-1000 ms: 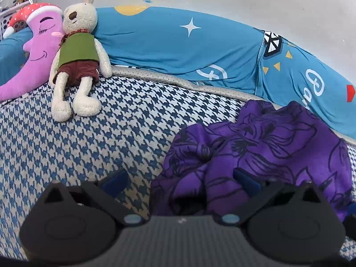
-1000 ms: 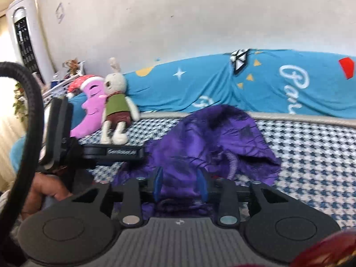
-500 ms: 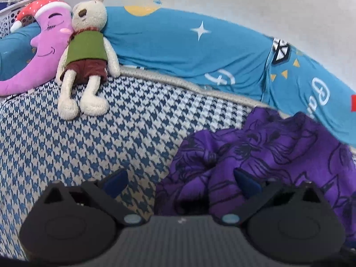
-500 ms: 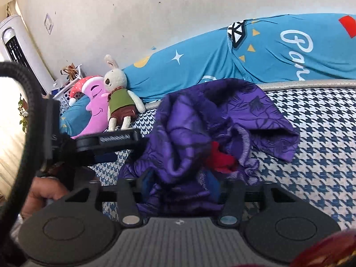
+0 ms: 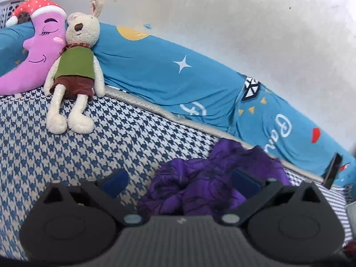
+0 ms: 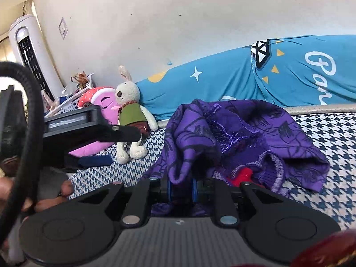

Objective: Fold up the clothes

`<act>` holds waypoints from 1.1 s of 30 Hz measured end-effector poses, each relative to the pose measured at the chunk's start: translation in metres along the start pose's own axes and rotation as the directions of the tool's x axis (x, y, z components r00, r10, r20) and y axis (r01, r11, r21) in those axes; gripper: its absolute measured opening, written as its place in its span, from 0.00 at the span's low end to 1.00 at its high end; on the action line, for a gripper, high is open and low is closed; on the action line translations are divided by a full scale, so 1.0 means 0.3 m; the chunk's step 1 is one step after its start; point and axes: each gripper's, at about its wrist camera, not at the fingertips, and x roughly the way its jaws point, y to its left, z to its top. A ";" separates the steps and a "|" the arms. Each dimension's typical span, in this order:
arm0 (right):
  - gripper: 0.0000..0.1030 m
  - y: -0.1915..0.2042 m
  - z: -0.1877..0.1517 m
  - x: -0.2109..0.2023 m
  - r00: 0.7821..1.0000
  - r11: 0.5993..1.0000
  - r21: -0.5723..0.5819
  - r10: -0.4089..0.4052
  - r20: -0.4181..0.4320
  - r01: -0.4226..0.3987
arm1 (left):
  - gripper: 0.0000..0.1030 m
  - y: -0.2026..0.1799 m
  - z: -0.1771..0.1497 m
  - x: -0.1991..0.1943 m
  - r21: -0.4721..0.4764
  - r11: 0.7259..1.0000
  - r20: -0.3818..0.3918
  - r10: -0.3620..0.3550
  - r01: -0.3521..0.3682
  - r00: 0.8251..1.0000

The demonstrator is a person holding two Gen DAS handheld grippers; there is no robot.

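The crumpled purple cloth with dark flower lines (image 6: 233, 133) lies in a heap on the bed with the blue and white check cover (image 6: 329, 138), close to the back edge where the long blue pillow with stars and white letters (image 6: 222, 84) runs along the wall. A bit of red (image 6: 244, 174) peeks out from inside the heap; I cannot tell what it is. The right gripper (image 6: 181, 188) has its 2 blue pads pressed together on a fold of the purple cloth, and that fold stands up higher than the rest. The left gripper (image 5: 178, 181) has its 2 blue pads wide apart, with the near side of the cloth between them, but it is not pinching anything. So this looks like the very start: the cloth is being picked up so it can be spread flat. Next, I think the left gripper needs to close on another edge so both can pull the cloth open. A cream toy rabbit in a green vest (image 5: 73, 66) and a pink moon pillow with a red cap (image 5: 37, 44) lean at the far left end of the bed, well apart from the cloth.
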 end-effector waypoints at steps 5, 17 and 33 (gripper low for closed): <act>0.18 0.023 0.001 0.057 1.000 1.000 0.002 0.008 0.004 -0.008 | 1.00 -0.008 0.005 -0.023 0.028 0.998 0.001 -0.054 0.054 0.999; 0.21 0.086 -0.033 0.130 1.000 0.993 -0.117 0.021 -0.022 -0.024 | 1.00 -0.048 -0.014 0.030 0.095 0.988 -0.070 -0.118 0.124 0.991; 0.42 0.028 0.014 -0.058 0.994 0.984 -0.178 -0.043 -0.097 0.025 | 1.00 -0.010 -0.049 0.165 0.087 0.992 -0.114 0.097 -0.087 0.989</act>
